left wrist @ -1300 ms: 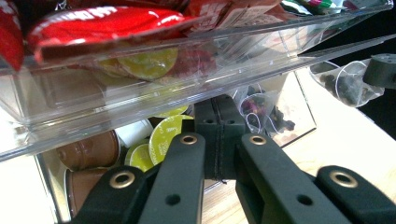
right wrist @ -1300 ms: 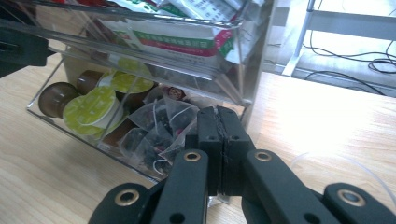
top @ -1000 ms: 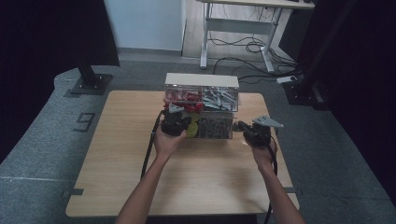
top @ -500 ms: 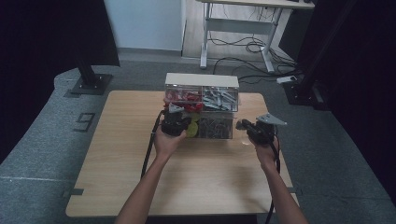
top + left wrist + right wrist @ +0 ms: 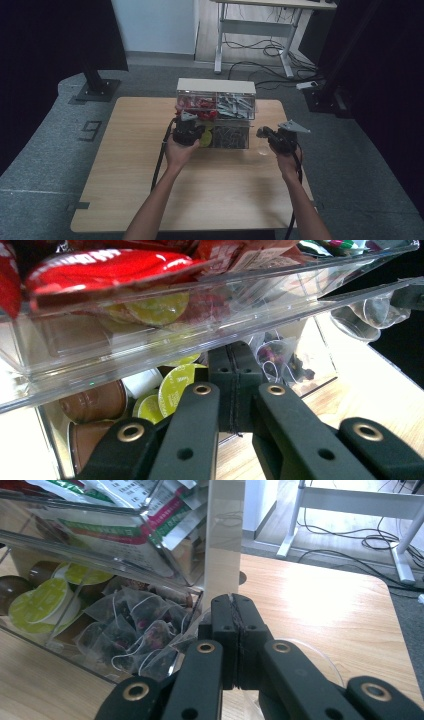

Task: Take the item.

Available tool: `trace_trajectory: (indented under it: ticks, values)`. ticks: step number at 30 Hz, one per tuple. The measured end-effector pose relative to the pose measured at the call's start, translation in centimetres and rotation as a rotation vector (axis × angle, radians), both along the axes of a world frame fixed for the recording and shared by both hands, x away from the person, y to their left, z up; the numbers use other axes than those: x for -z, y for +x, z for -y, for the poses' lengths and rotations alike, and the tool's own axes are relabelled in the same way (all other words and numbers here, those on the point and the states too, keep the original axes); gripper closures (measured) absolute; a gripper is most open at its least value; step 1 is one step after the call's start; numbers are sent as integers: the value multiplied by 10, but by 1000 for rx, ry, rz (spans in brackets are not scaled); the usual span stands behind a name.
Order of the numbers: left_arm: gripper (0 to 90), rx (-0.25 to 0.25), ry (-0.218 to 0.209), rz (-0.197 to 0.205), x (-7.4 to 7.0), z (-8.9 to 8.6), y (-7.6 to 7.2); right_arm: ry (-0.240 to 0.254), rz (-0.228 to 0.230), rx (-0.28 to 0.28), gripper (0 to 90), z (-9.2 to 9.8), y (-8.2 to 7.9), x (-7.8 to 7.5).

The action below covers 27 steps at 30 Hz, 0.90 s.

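Clear plastic organiser (image 5: pixel 216 100): red packets (image 5: pixel 115 267), green-lidded and brown capsules (image 5: pixel 42 600); pale wood-grain table (image 5: pixel 210 185); black grippers (image 5: pixel 187 131).

A two-tier clear organiser (image 5: pixel 216 114) stood on the table (image 5: pixel 125 165), toward its far edge. The left gripper (image 5: pixel 189 131) was at the organiser's front left corner, jaws closed and reaching under the upper tray. Left of those jaws, coffee capsules (image 5: pixel 170 390) lay in the lower compartment; right of them lay tea bags (image 5: pixel 280 357). The right gripper (image 5: pixel 276 139) was just beside the organiser's right end, jaws closed, with tea bags to their left.
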State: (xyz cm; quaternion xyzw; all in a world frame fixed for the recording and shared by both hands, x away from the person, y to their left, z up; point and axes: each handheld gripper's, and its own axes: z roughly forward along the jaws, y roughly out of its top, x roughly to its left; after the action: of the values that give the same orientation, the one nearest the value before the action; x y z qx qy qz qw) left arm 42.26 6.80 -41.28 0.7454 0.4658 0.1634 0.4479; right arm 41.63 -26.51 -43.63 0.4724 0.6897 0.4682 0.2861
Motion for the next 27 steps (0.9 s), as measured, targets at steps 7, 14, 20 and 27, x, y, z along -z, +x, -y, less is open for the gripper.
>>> trace_trajectory:
  ticks: [7,14,20,27]
  values:
    - [898,1,0,0,0,1,-1,-5,-8,13,887,5,3,2]
    - [897,1,3,-1,1,2,0,-18,-10,24,887,10,6,3]
    - [898,3,4,-4,2,3,0,-25,-8,41,886,17,9,0]
    - [897,5,4,-4,2,3,0,-27,-14,54,886,23,11,0]
